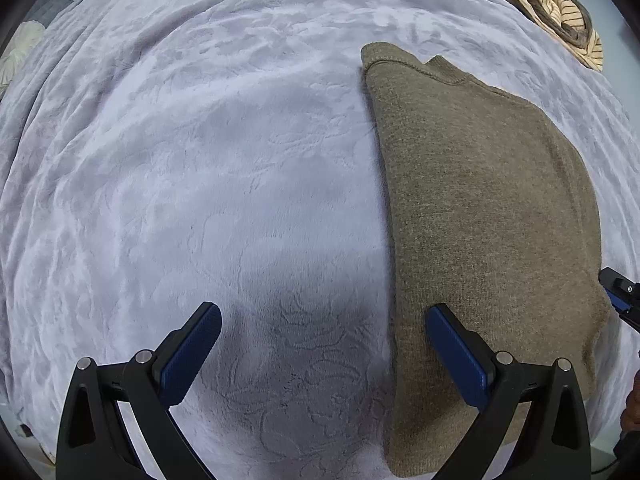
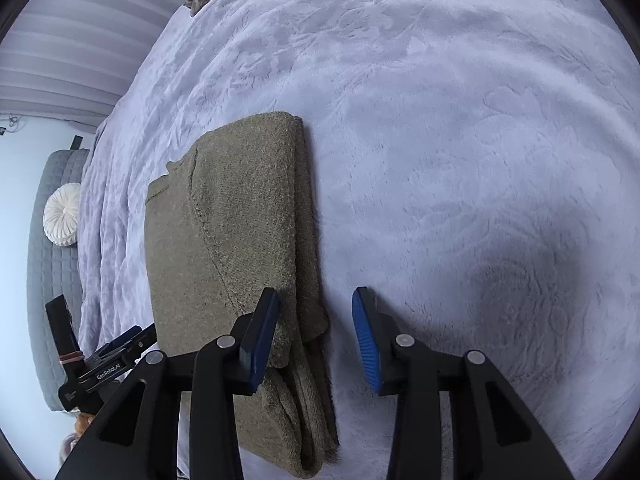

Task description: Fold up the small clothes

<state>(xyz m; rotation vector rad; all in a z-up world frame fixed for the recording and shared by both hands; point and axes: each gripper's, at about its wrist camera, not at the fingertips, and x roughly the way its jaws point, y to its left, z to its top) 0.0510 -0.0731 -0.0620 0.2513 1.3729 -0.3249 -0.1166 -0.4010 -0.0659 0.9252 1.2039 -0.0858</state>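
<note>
**Folded olive knit on the bed, both grippers open above it**

The olive-brown knit sweater [image 1: 484, 216] lies folded into a long rectangle on the lavender plush blanket [image 1: 200, 184]. A stitched seam edge shows at its far end, with a second layer peeking out behind it. In my right wrist view the same sweater [image 2: 224, 240] shows stacked layers along its right side, the fold edges bunching thicker toward the near end.

My left gripper [image 1: 324, 320] has its jaws spread wide and grips nothing. Its right finger [image 1: 456, 352] hangs over the sweater's near-left part; its left finger [image 1: 192, 348] is over bare blanket. I cannot tell whether either pad touches the fabric.

My right gripper [image 2: 316, 320] is also parted, less widely, holding nothing. Its left finger [image 2: 260, 340] is over the sweater's right edge, its right finger [image 2: 368, 340] over the blanket just beside it.

Each gripper shows at the edge of the other's view.

Outward: a striped tan garment [image 1: 560, 12] sits crumpled at the blanket's far right corner. A round white pleated cushion [image 2: 62, 214] rests on a gray quilted surface [image 2: 48, 280] beyond the blanket's edge.
</note>
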